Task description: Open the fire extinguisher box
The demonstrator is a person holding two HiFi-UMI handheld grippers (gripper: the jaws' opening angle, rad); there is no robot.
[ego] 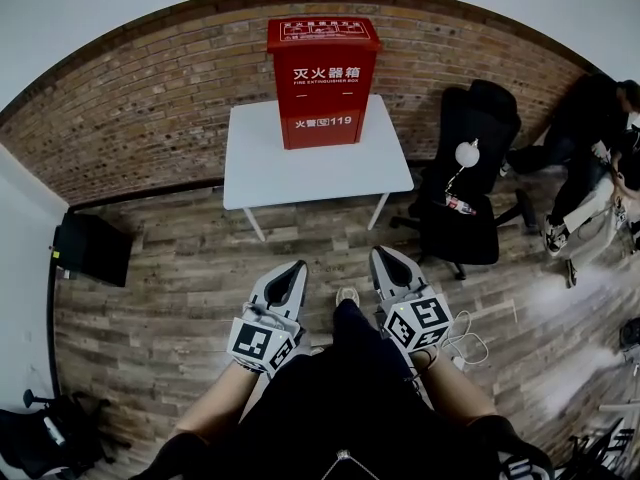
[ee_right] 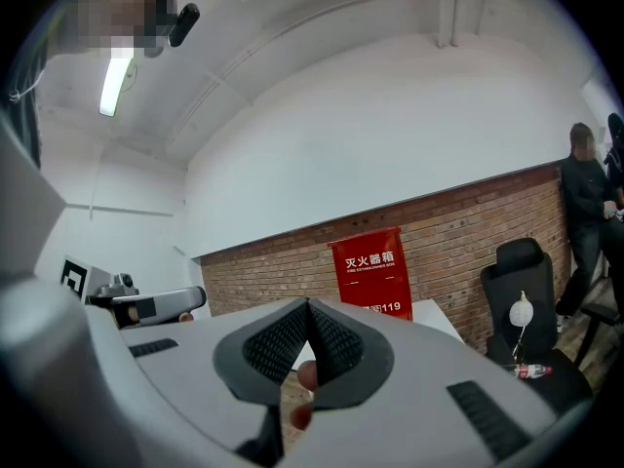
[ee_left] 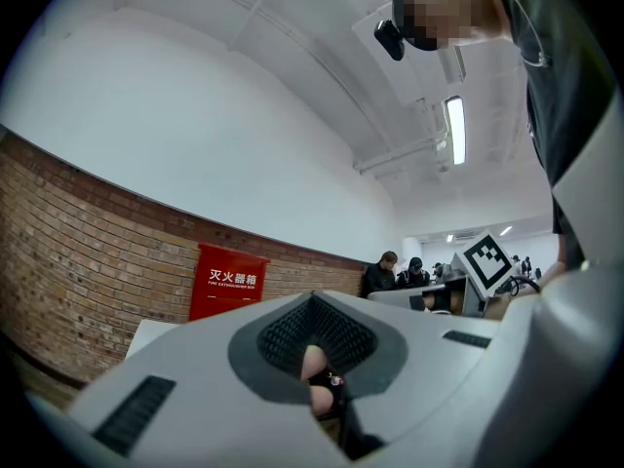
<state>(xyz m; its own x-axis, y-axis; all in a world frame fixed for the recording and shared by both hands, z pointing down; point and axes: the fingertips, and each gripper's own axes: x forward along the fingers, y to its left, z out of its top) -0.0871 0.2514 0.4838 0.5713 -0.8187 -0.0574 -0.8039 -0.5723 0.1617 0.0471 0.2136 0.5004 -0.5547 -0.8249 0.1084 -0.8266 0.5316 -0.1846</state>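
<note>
Gripping, left gripper [ego: 296, 266]: jaws pressed together, ribbed pads meeting, nothing between them; it points level.
Gripping, right gripper [ego: 386, 254]: jaws likewise together and empty, held just beside the left gripper in front of the person's body.
Floor [ego: 190, 278]: wooden planks lie under and ahead of both sets of fingers; a white cable [ego: 468, 344] lies to the right of the right fingers.
Table [ego: 262, 173]: white, well ahead of the fingertips, set against the wall.
Fire extinguisher box [ego: 322, 83]: red and upright on the far middle of the tabletop, straight ahead of both closed tips and well apart from them; its front and top lid look shut.
Office chair [ego: 470, 238]: black, ahead and to the right of the right fingers, beside the table; a small bottle [ego: 460, 205] lies on its seat.
Brick wall [ego: 140, 108]: behind the table and the box.
Seated person [ego: 585, 143]: far right, beyond the chair.
</note>
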